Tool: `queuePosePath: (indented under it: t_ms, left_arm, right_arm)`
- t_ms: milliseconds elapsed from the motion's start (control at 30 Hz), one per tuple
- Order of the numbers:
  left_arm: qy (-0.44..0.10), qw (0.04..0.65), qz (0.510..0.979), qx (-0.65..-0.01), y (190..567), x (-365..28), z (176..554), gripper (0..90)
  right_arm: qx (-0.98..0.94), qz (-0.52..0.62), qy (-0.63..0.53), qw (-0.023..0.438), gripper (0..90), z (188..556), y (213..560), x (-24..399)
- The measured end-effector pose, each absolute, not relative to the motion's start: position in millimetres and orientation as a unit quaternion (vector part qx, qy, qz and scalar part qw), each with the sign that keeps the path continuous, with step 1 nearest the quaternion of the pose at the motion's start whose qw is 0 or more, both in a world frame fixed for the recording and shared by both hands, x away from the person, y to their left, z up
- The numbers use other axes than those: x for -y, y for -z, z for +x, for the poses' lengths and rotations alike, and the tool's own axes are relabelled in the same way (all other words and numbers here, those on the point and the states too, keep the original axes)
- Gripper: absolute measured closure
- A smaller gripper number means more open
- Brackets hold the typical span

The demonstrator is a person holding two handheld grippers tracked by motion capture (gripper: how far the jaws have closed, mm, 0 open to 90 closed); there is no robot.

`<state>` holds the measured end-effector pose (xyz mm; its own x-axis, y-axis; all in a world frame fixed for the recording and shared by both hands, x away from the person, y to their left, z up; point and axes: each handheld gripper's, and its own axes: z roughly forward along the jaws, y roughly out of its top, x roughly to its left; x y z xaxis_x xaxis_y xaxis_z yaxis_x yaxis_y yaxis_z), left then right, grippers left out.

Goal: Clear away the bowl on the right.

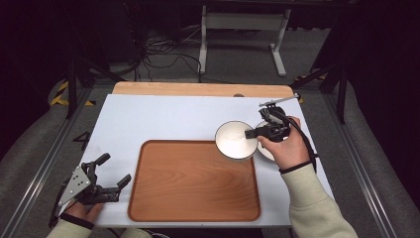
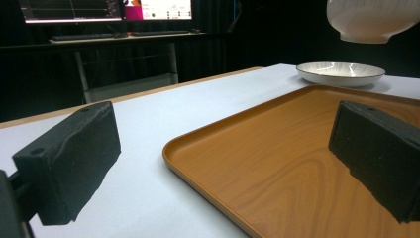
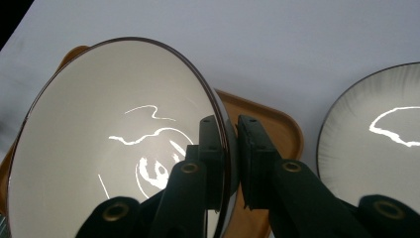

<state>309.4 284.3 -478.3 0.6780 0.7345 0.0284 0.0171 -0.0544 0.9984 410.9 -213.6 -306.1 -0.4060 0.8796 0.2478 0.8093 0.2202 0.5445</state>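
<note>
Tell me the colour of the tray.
Orange-brown with a wood grain; the tray shows best in the high view.

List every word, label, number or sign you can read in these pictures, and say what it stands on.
No text can be read.
Two lit monitor screens on the far desk in the left gripper view: graphs and coloured panels, too small and blurred to read.
White ceramic bowl, white plate, wooden tray: no lettering, only glare.
</note>
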Motion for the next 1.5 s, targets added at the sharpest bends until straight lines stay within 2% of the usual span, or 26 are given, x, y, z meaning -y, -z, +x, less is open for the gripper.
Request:
queuePosePath:
  t_ms: [767, 1500]
  left_arm:
    - [-0.286, 0.628, 0.667, -0.280, 478, -285, 309, 0.2]
    - [-0.286, 0.628, 0.668, -0.279, 478, -285, 309, 0.2]
  right_arm:
    - [-0.807, 0.496, -0.320, 0.017, 81.6, 404, 310, 157]
    - [-0.816, 0.492, -0.302, -0.024, 81.0, 408, 359, 131]
